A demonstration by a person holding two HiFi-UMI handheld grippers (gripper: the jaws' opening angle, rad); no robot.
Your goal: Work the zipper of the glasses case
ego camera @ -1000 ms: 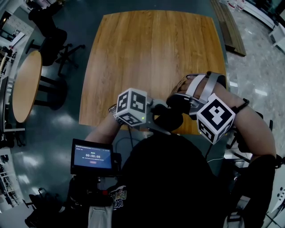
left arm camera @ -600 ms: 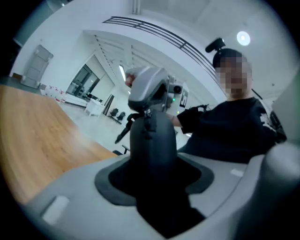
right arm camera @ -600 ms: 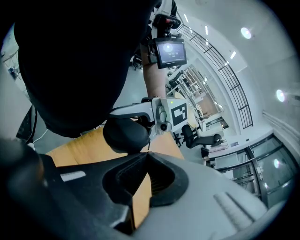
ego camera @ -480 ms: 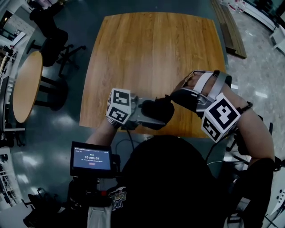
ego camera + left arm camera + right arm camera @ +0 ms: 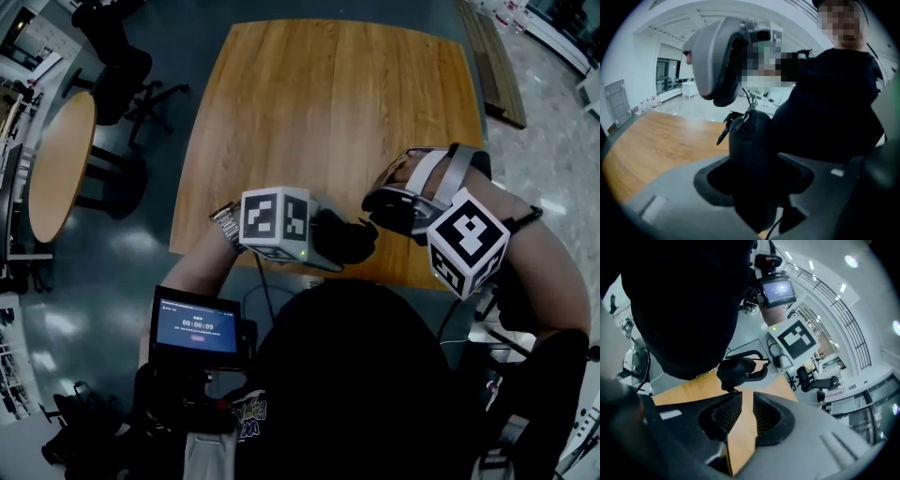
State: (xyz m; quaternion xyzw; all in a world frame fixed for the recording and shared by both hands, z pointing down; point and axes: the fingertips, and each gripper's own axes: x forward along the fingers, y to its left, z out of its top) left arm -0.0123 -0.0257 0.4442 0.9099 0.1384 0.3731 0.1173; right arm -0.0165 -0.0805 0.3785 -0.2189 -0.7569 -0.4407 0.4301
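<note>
While the left gripper [image 5: 339, 242] clamps the glasses case [image 5: 750, 154] at lower centre, the right gripper [image 5: 743, 401], its jaws just opening and empty, likely needs to re-pinch the zipper pull [image 5: 725, 130].

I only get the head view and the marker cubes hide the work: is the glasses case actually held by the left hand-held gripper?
Observer: Yes, the left gripper view shows the left hand-held gripper clamped on the black glasses case, standing up between its jaws.
Operator: Where is the zipper pull?
Observer: The zipper pull hangs at the case's far end, left in that view.
Operator: Has the right one got it?
Observer: No. The right hand-held gripper has just been opening its jaws; nothing is between them, only the table shows through the gap.
</note>
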